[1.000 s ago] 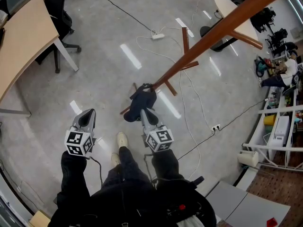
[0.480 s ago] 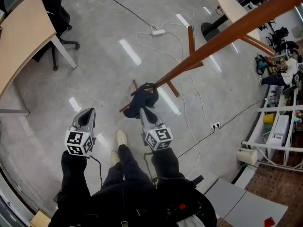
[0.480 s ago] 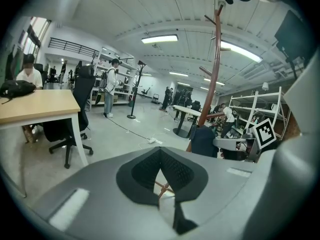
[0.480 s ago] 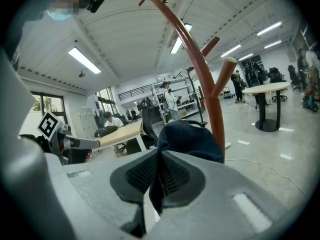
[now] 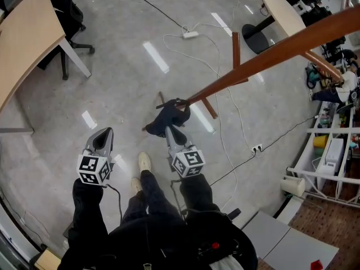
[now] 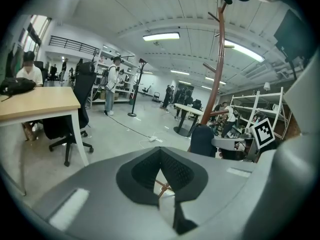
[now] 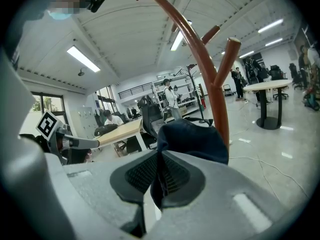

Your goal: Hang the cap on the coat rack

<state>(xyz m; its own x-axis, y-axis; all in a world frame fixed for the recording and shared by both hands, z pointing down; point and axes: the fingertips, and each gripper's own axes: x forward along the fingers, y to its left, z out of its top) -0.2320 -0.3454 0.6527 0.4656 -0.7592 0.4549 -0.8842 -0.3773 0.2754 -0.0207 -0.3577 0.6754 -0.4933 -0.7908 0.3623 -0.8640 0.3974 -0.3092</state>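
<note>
The dark blue cap (image 5: 170, 117) hangs pinched by its edge in my right gripper (image 5: 173, 131), which is shut on it. In the right gripper view the cap (image 7: 192, 139) bulges beyond the jaws, just in front of the brown coat rack pole (image 7: 212, 91) and below a forked peg (image 7: 228, 59). Whether the cap touches the pole I cannot tell. The coat rack (image 5: 270, 52) slants across the head view from the upper right. My left gripper (image 5: 103, 134) hovers to the left, shut with nothing in it, its pads (image 6: 150, 171) meeting at the tips.
A wooden desk (image 5: 25, 44) with an office chair (image 5: 70, 21) stands at the left. Cables and a power strip (image 5: 190, 35) trail over the floor behind the rack. A round table (image 5: 284, 16) and white shelving (image 5: 332, 151) fill the right side. The person's shoe (image 5: 145, 163) shows below.
The cap in my right gripper has edged slightly up the picture towards the rack pole. The left gripper keeps its place in the picture. The rack has shifted in the head view.
</note>
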